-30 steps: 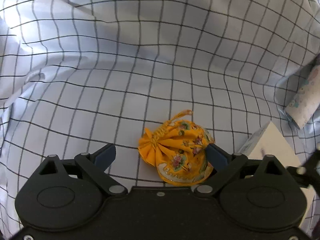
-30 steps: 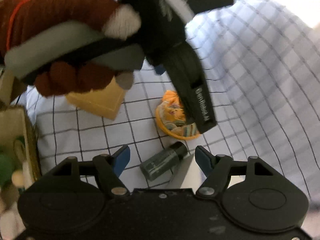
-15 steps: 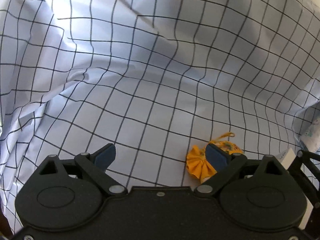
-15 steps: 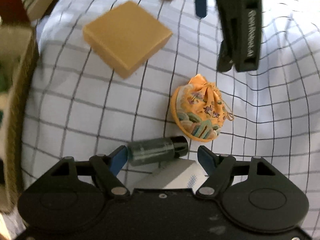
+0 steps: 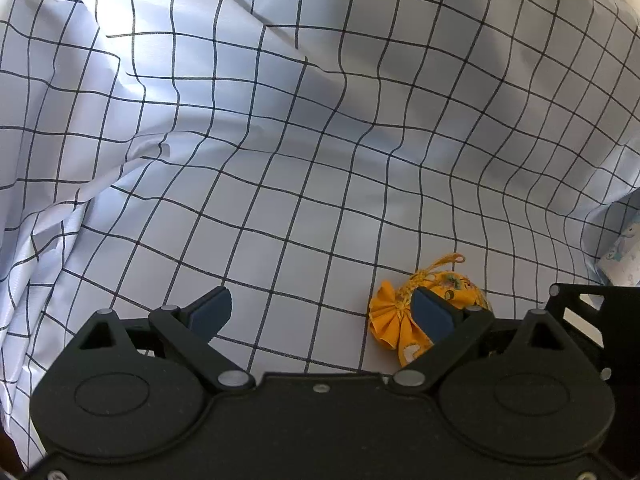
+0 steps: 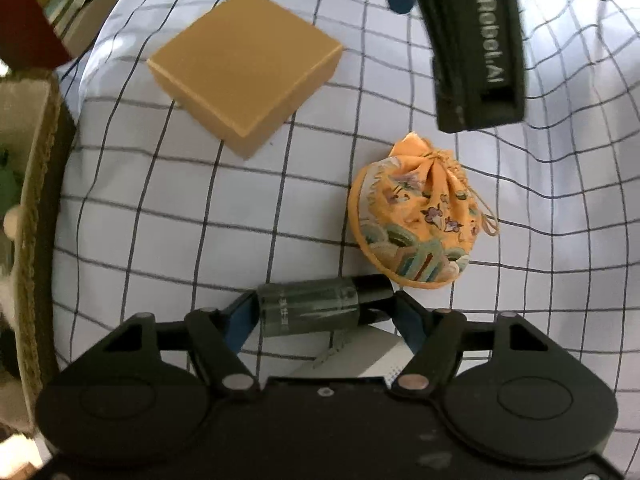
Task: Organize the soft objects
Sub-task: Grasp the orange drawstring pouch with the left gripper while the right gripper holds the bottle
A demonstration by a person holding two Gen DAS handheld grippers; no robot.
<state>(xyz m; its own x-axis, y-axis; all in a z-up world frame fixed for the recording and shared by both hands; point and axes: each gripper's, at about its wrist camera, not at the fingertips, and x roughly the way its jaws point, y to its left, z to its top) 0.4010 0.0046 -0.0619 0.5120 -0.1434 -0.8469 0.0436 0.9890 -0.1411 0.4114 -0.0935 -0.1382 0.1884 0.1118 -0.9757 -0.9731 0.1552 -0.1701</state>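
Note:
An orange embroidered drawstring pouch (image 6: 420, 220) lies on the white checked cloth; in the left wrist view the pouch (image 5: 400, 320) sits behind my right fingertip, outside the jaws. My left gripper (image 5: 320, 312) is open and empty above the cloth. My right gripper (image 6: 320, 316) is open, and a dark green bottle (image 6: 316, 308) lies on its side between its fingertips. The pouch lies just beyond and right of the bottle. The left gripper's body (image 6: 476, 40) hangs over the pouch at the top of the right wrist view.
A tan square box (image 6: 244, 64) lies at the back left. A woven basket (image 6: 32, 208) with soft toys stands at the left edge. A white box (image 6: 352, 356) lies under my right gripper. A patterned packet (image 5: 624, 252) lies at the right edge of the left wrist view.
My left gripper has swung left, so the pouch went from between its fingers to behind the right fingertip. My right gripper moved forward and down until the bottle lay between its fingertips.

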